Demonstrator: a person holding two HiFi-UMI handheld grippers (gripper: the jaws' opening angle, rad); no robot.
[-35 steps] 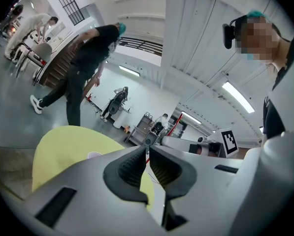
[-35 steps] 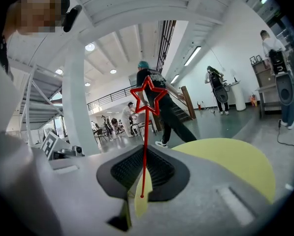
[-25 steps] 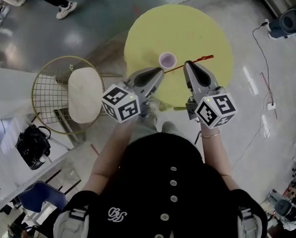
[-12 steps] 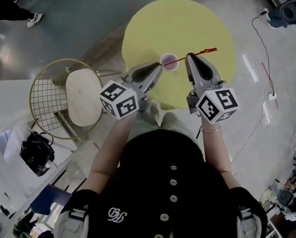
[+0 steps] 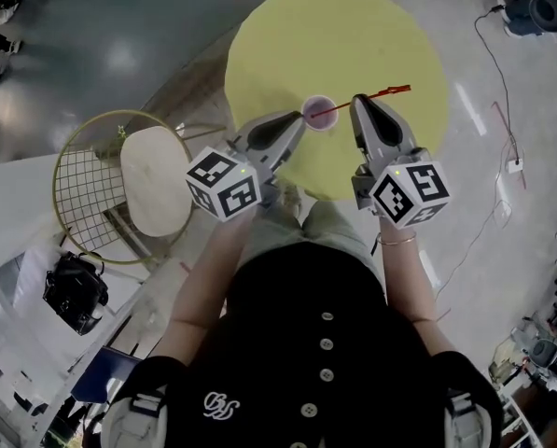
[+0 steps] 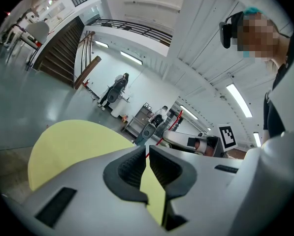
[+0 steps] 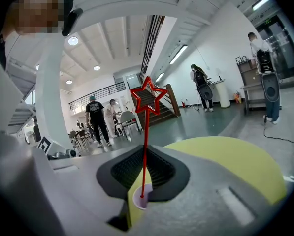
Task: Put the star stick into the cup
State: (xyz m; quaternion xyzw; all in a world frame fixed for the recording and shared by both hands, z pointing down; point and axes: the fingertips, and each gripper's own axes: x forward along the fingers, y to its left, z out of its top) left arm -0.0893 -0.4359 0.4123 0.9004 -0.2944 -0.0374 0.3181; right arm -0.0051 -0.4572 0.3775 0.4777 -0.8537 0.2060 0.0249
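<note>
Right gripper [image 7: 146, 157] clenched on thin red plastic star stick [image 7: 147, 132], tip apparently inside small purple cup [image 7: 138, 202]; release pending. Left gripper [image 6: 147, 150] closed, empty.

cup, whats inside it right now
The right gripper holds the star stick with its lower tip in the cup. Nothing else shows inside; the gripper covers part of the cup, so depth can't be told.

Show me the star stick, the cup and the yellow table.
star stick [image 7: 145, 146], right gripper view, red shaft between the jaws.
cup [image 5: 321, 106], head view, its open mouth.
yellow table [image 5: 353, 35], head view, bare top.
</note>
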